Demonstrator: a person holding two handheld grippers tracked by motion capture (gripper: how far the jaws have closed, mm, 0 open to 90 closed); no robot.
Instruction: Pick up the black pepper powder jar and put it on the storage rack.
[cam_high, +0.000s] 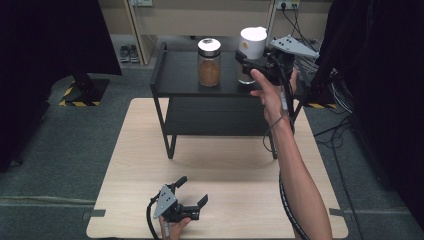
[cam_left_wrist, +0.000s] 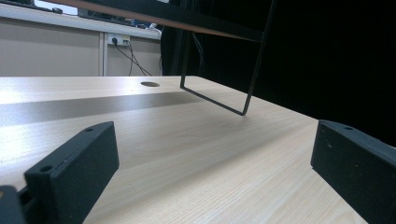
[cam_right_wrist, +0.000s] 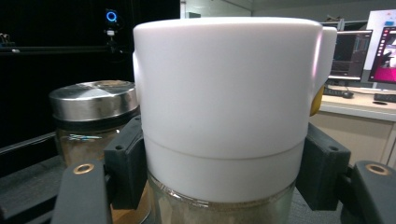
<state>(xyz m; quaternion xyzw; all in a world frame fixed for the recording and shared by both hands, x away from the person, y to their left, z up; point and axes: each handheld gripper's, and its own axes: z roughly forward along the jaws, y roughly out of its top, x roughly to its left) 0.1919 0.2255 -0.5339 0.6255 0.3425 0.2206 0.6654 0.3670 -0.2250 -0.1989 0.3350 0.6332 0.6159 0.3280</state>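
Right gripper (cam_high: 248, 64) clamped on white-lidded jar (cam_right_wrist: 224, 116), on shelf (cam_high: 180, 80) top at 3 o'clock of steel-lidded jar (cam_high: 209, 62). Left gripper (cam_high: 192, 192) apart, idle on table (cam_high: 240, 175). Keep jar upright, level — steady squeeze, clear 2nd jar.

A pale wooden table (cam_high: 220, 165) fills the lower middle of the high view, on grey carpet (cam_high: 65, 145). A black two-tier shelf (cam_high: 190, 80) stands at its far edge. Dark curtains (cam_high: 45, 40) close both upper corners; a beige wall (cam_high: 200, 17) runs between them.
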